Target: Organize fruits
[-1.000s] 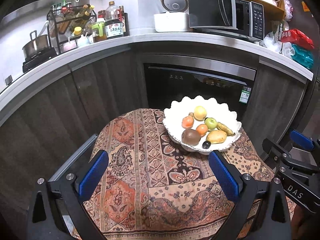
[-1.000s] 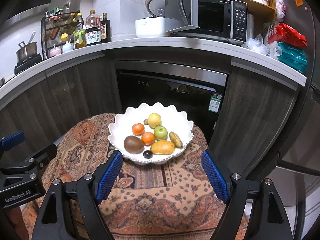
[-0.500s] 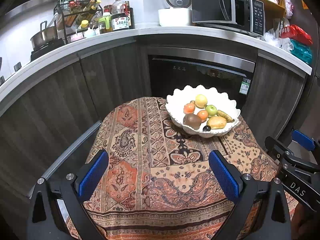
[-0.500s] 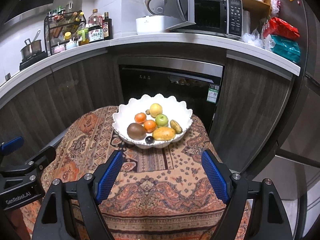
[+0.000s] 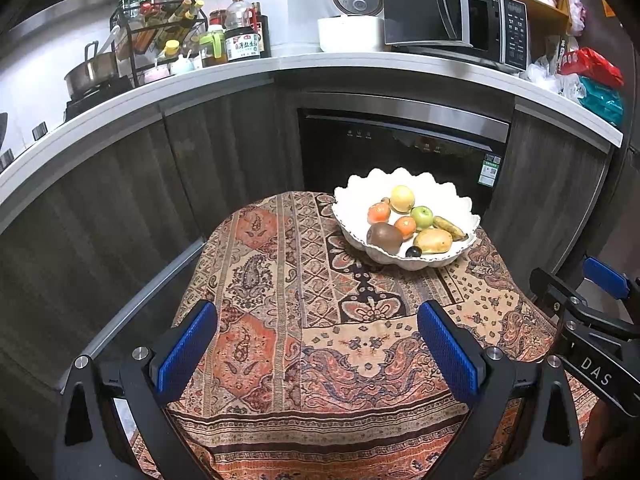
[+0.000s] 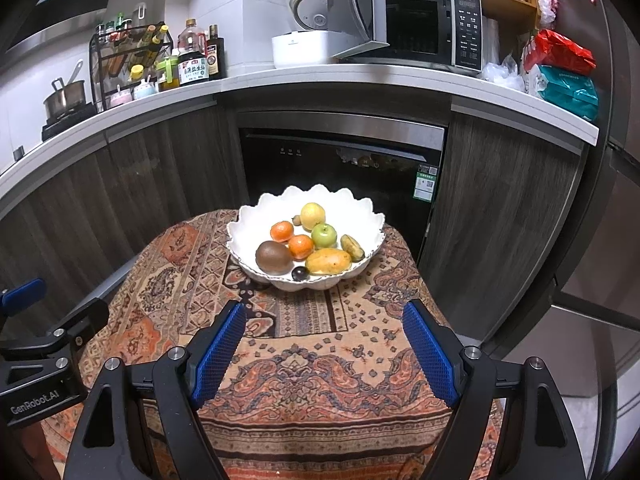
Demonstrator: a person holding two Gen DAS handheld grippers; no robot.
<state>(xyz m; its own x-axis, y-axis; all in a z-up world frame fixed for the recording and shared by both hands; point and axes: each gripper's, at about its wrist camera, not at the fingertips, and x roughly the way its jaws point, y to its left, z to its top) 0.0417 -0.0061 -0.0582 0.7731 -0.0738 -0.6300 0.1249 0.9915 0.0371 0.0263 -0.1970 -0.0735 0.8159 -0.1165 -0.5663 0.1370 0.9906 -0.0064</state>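
Note:
A white scalloped bowl [image 5: 356,196] [image 6: 248,220] stands at the far right of a small table with a patterned cloth [image 5: 280,280] [image 6: 320,360]. In it lie a brown kiwi [image 5: 384,237] [image 6: 273,257], two oranges [image 6: 301,246], a green apple [image 5: 421,217] [image 6: 324,235], a yellow fruit [image 5: 401,198], a mango [image 5: 433,241] [image 6: 328,261], a small banana [image 5: 449,227] and a dark plum [image 6: 299,273]. My left gripper [image 5: 316,344] is open and empty above the cloth's near side. My right gripper [image 6: 323,344] is open and empty, well short of the bowl.
Dark wooden cabinets and a black built-in appliance [image 6: 340,160] stand behind the table. The worktop carries a spice rack [image 5: 160,36], bottles, a rice cooker [image 5: 352,8] and a microwave [image 6: 420,28] with its door open. Each gripper shows at the edge of the other's view.
Both grippers have drawn back from the bowl and risen, so the bowl looks smaller and more of the cloth shows. Both stay open and empty.

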